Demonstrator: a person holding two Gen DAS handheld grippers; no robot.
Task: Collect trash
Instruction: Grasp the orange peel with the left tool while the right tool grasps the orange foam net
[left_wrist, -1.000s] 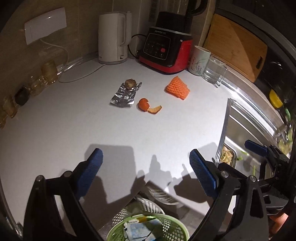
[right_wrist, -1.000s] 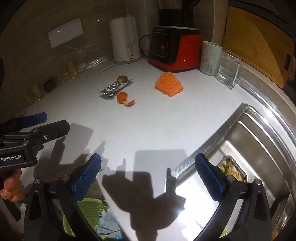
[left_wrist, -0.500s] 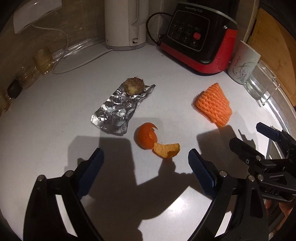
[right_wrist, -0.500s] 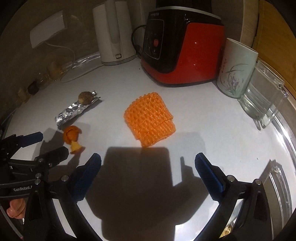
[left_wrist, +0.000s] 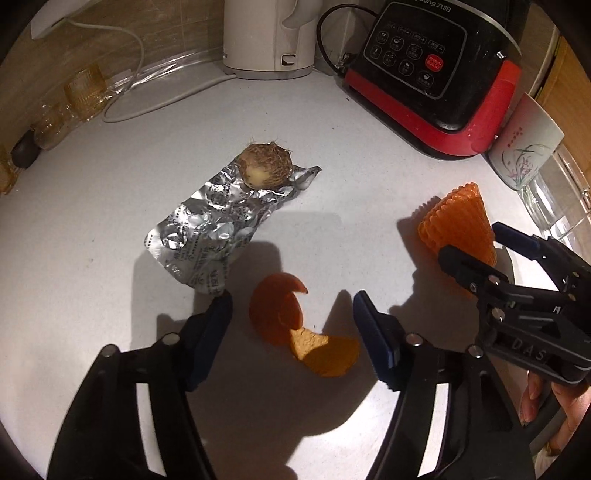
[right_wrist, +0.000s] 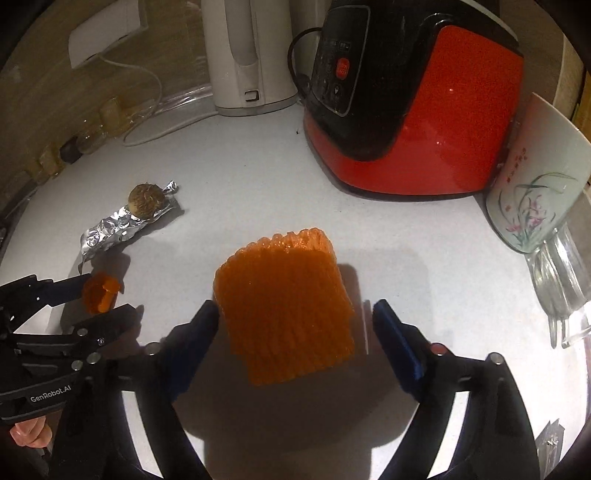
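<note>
Left claw (left_wrist: 291, 332) gapes around the peel (left_wrist: 291, 325) at lower centre; right claw (right_wrist: 295, 339) (also gaping) straddles the net (right_wrist: 284, 306) on the counter (right_wrist: 424, 251).

Home kitchen. A white electric kettle (left_wrist: 267, 37) and a red-and-black blender base (left_wrist: 436, 74) with a button panel are sitting at the back of a pale surface (left_wrist: 92, 295), a floral cup (right_wrist: 535, 184) and a glass (right_wrist: 561, 295) are standing beside them, cords are trailing along a tiled wall (left_wrist: 55, 55).
</note>
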